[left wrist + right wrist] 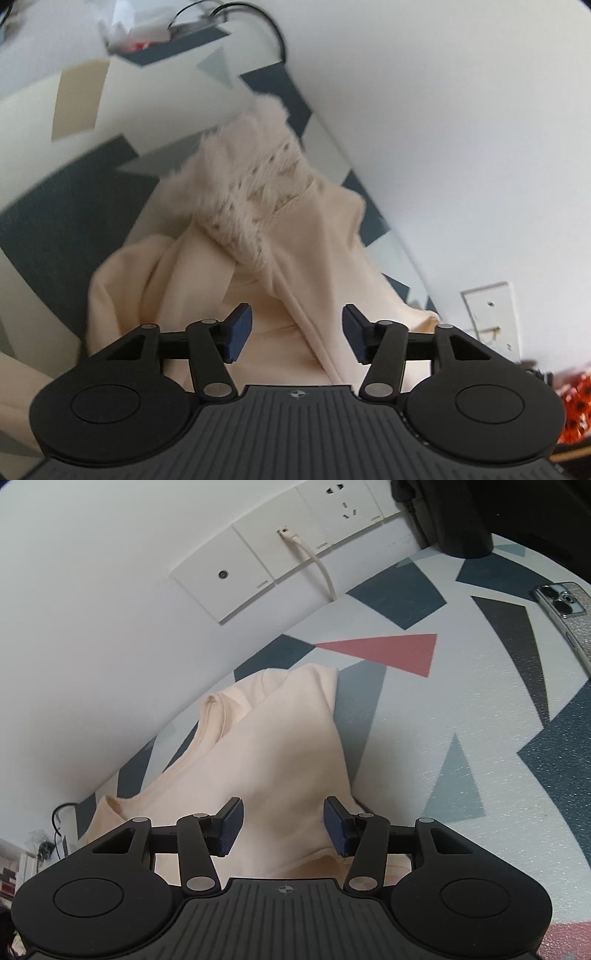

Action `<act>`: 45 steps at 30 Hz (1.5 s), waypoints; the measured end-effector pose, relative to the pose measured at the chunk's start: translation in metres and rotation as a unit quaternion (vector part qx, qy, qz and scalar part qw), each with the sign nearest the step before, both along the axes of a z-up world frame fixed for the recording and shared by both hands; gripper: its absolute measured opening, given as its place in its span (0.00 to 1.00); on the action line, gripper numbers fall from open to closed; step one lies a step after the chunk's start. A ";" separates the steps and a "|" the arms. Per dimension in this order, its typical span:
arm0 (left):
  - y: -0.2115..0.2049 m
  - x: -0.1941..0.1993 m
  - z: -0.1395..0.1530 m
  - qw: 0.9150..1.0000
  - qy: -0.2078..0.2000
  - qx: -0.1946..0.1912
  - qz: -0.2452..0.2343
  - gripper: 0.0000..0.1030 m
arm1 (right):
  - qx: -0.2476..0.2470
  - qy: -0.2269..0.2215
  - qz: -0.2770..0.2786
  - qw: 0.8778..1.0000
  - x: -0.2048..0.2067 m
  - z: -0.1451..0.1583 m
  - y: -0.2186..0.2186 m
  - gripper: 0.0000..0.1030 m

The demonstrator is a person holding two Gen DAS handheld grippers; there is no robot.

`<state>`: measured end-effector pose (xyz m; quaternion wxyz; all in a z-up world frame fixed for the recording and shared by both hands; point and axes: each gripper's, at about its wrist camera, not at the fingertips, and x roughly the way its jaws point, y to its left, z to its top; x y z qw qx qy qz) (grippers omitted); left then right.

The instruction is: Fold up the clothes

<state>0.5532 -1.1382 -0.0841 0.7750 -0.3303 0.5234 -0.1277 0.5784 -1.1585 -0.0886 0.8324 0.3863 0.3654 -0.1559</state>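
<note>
Closest to your left lens, your left gripper [297,334] sat with its blue pads [238,332] spread apart, nothing pinched between them, and the cream garment [258,295] lay right under and beyond the gap. Off to the left of that view, the patterned tabletop [55,229] showed dark and pale patches, and the cloth bunched up from there toward the middle. Up the centre ran a fuzzy knitted piece [243,184], draped over the smooth cream fabric and reaching toward the white wall [443,129]. Far right, a wall plate [487,314] showed, low on the wall.

Over on your right lens, your right gripper [283,827] stood parted too, pads clear of the cloth, with the garment passing beneath the opening. On the left of that view a black cable [59,812] curled by the wall. The cream fabric stretched up the middle, lying flat on the tabletop and folded over itself near its far end, just beside the wall. Above it, a row of wall sockets [280,554] had a white cord [317,565] plugged in. Further right you had a pink triangle [388,651] in the pattern, and at the far right edge a phone [565,616] lay well apart from the cloth.
</note>
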 end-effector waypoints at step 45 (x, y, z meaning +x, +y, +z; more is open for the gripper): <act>0.053 0.045 -0.006 0.987 -0.115 0.085 0.073 0.15 | -0.249 0.056 0.153 0.955 0.018 -0.008 0.044 0.52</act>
